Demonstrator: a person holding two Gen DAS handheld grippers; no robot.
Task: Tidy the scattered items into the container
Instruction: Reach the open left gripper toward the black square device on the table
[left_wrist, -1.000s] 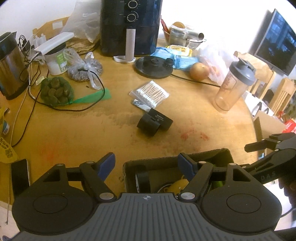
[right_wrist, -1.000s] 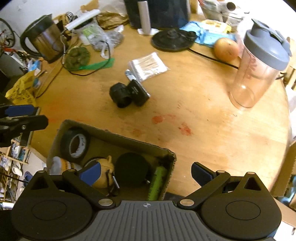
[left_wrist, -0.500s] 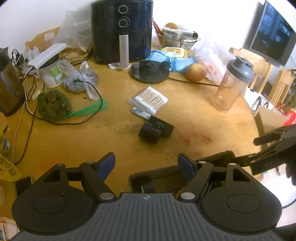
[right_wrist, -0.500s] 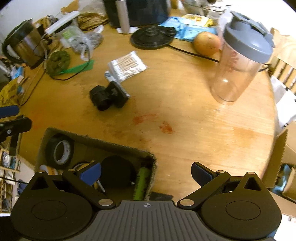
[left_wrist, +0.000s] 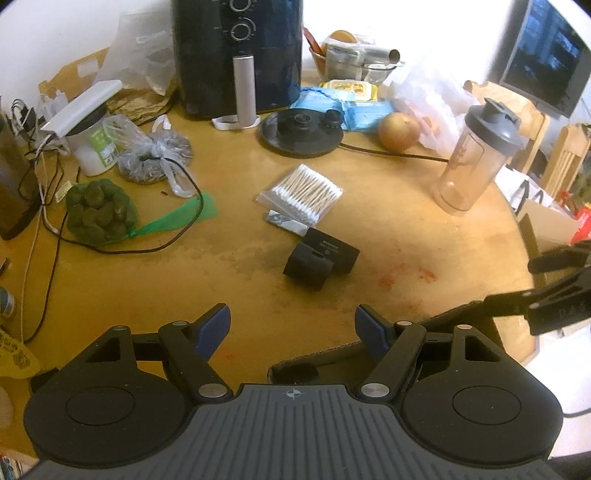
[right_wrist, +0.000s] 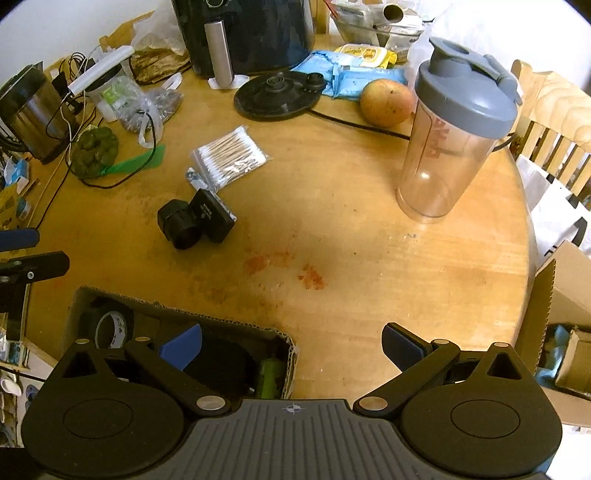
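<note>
1. Hovering over the near edge of the table (left_wrist: 110, 280), the left gripper (left_wrist: 291, 325) is being held with its jaws spread wide and nothing between them. Same deal with the right gripper (right_wrist: 291, 343): released, empty, hanging partly above the cardboard box (right_wrist: 221, 321).
2. Progress-wise, the box is already being filled up: a tape roll (right_wrist: 110, 328), a round black thing and a green cylinder (right_wrist: 269, 376) are sitting inside.
3. What's left is still being ignored out in the middle of the table: the black camera-like gadget (left_wrist: 321, 258), the bag of cotton swabs (left_wrist: 303, 192) just behind it, and a small foil packet (left_wrist: 284, 221) wedged between those two.
4. Orientation: in the left wrist view the gadget's long axis is being laid diagonally, lens barrel toward the lower left. The swab bag is being angled the same way, roughly.
</note>
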